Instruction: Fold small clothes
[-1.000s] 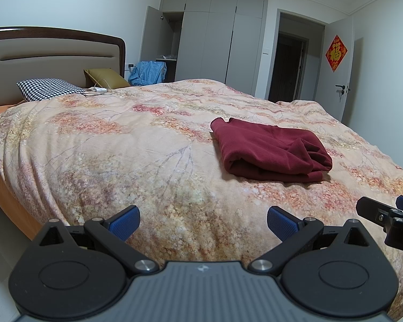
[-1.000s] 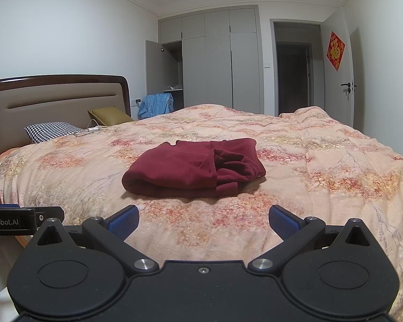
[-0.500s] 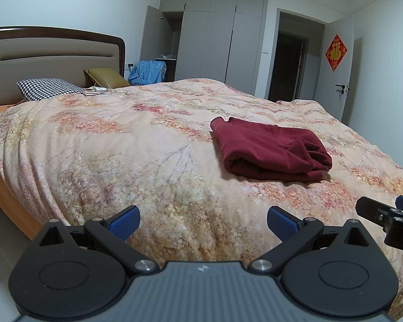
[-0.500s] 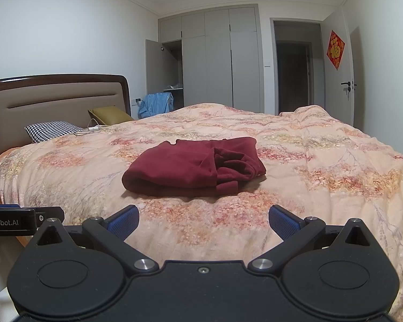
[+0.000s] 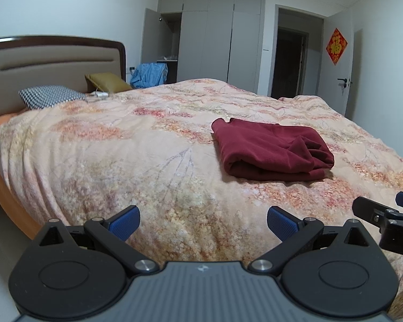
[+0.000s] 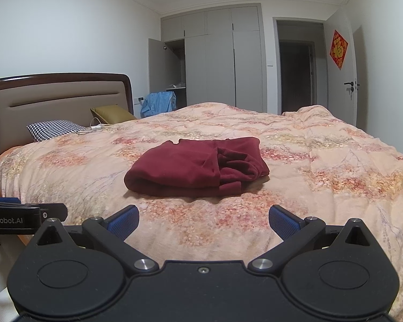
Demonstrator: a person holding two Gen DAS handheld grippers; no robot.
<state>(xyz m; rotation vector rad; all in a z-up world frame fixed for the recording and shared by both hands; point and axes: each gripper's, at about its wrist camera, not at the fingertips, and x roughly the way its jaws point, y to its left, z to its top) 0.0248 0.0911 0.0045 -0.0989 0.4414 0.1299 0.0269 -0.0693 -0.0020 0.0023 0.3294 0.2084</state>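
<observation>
A dark red garment (image 5: 271,149) lies folded into a thick bundle on the floral bedspread (image 5: 126,161); in the right wrist view the garment (image 6: 196,167) sits straight ahead. My left gripper (image 5: 203,221) hovers open over the bed's near edge, to the left of and short of the garment, with nothing between its blue pads. My right gripper (image 6: 203,221) is likewise open and empty, a little in front of the bundle. Each gripper's tip shows at the edge of the other's view.
A padded headboard (image 6: 59,99), a houndstooth pillow (image 6: 53,129) and an olive cushion (image 6: 111,114) are at the far left. Blue cloth (image 6: 158,101) hangs by an open wardrobe (image 6: 215,61). A doorway (image 6: 297,72) and white door are at the right.
Both grippers have drifted only slightly; the garment sits a touch higher in the right wrist view. Nothing was grasped or released.
</observation>
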